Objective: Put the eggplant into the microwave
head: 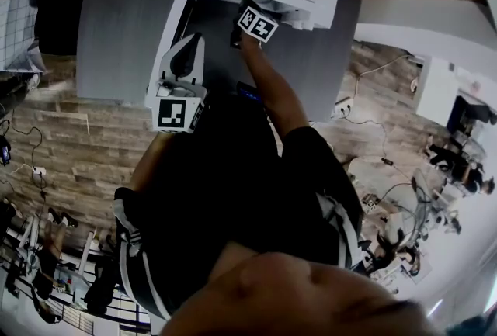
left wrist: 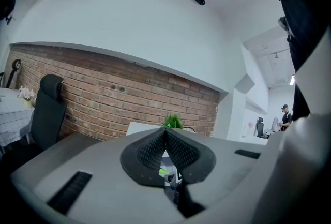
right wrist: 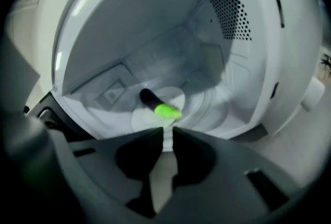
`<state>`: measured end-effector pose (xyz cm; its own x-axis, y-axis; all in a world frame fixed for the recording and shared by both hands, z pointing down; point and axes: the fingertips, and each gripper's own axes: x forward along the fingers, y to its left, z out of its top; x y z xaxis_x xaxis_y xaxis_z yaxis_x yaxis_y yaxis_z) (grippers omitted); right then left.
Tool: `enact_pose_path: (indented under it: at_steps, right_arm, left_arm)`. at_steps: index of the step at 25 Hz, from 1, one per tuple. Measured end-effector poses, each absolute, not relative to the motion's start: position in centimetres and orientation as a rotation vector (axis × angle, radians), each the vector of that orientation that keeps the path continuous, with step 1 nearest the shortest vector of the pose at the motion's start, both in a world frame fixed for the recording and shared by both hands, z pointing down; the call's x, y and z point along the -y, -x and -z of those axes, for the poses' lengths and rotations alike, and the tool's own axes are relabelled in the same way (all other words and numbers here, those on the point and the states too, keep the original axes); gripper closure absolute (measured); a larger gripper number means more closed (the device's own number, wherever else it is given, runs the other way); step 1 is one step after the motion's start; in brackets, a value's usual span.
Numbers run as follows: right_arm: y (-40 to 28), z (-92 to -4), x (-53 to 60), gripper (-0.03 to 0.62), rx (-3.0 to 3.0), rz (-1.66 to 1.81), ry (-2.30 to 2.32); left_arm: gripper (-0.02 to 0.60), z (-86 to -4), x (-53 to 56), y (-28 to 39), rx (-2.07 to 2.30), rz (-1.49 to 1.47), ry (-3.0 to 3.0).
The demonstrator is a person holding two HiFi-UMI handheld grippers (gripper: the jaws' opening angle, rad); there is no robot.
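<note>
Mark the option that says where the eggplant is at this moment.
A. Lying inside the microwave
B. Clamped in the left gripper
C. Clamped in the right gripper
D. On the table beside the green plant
A: the eggplant lies on the floor inside the open microwave, beyond the right gripper, whose jaws stand slightly apart with nothing between them.
</note>
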<state>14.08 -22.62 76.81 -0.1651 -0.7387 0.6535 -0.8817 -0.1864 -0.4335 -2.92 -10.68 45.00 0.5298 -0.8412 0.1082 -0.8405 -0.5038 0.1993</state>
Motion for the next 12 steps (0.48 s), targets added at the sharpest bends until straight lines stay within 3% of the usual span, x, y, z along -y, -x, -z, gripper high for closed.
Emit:
enact_pose_path:
  at_steps: [12]
  right_arm:
    - [-14.5,-75.3,19.2,0.549,1.92,-1.274,-1.912]
  left_arm:
    - [0.546,-43.7,7.9,2.2,1.402,0.052,-2.583]
